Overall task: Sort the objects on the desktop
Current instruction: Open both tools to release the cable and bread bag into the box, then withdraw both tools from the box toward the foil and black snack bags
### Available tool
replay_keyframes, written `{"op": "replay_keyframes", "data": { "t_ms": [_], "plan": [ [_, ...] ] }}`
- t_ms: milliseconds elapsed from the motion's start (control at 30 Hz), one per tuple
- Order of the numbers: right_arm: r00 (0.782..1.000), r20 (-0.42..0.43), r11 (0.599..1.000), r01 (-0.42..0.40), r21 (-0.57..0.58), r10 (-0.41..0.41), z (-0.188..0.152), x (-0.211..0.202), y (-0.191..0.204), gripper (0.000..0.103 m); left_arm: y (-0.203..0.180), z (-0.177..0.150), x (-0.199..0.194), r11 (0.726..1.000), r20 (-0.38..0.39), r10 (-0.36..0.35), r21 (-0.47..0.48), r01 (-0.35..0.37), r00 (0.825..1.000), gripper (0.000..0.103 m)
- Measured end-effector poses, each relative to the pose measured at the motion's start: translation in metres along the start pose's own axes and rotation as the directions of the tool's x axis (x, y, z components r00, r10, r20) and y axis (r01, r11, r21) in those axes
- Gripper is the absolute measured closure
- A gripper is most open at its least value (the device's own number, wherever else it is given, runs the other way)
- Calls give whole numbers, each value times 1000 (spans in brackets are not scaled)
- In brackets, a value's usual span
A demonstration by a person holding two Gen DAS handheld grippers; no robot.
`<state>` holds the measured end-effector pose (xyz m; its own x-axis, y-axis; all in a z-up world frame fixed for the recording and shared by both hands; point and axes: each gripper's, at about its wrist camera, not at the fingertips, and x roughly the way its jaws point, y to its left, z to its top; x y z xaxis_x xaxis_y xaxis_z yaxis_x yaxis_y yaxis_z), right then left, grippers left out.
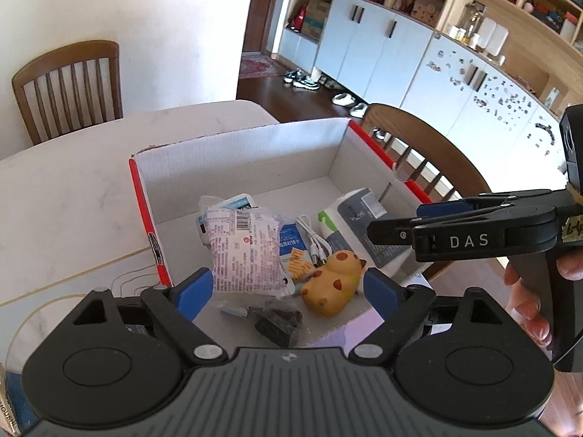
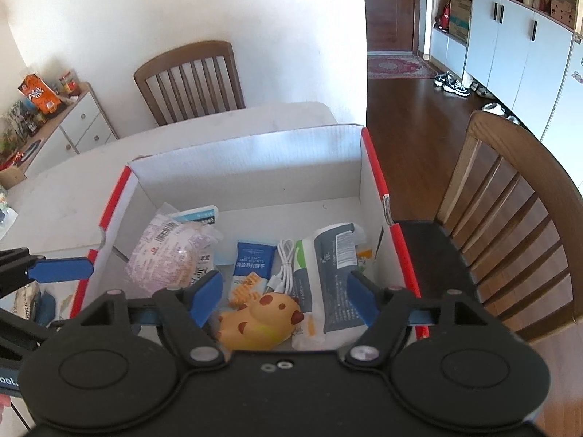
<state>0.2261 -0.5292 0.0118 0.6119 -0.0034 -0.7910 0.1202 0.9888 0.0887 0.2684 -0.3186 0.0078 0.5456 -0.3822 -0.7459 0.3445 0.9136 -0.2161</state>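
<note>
A white cardboard box with red edges stands on the table. Inside lie a pink-printed snack bag, a blue biscuit packet, a white cable, a grey-white pouch, a yellow spotted toy and a black wrapped item. My left gripper is open over the box's near side, empty. My right gripper is open above the toy, empty; it also shows from the side in the left wrist view.
The white marble table extends left of the box. Wooden chairs stand behind and right of the table. A packet lies at the table's near left edge. White cabinets line the far wall.
</note>
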Motion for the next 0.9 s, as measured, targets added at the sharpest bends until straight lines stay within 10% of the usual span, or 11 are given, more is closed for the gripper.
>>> {"op": "replay_keyframes", "data": {
  "t_ms": [900],
  "plan": [
    [989, 150, 997, 5, -81, 7, -60, -61, 98, 24, 53, -72, -89, 1000, 82, 17, -6, -17, 996, 2]
  ]
}}
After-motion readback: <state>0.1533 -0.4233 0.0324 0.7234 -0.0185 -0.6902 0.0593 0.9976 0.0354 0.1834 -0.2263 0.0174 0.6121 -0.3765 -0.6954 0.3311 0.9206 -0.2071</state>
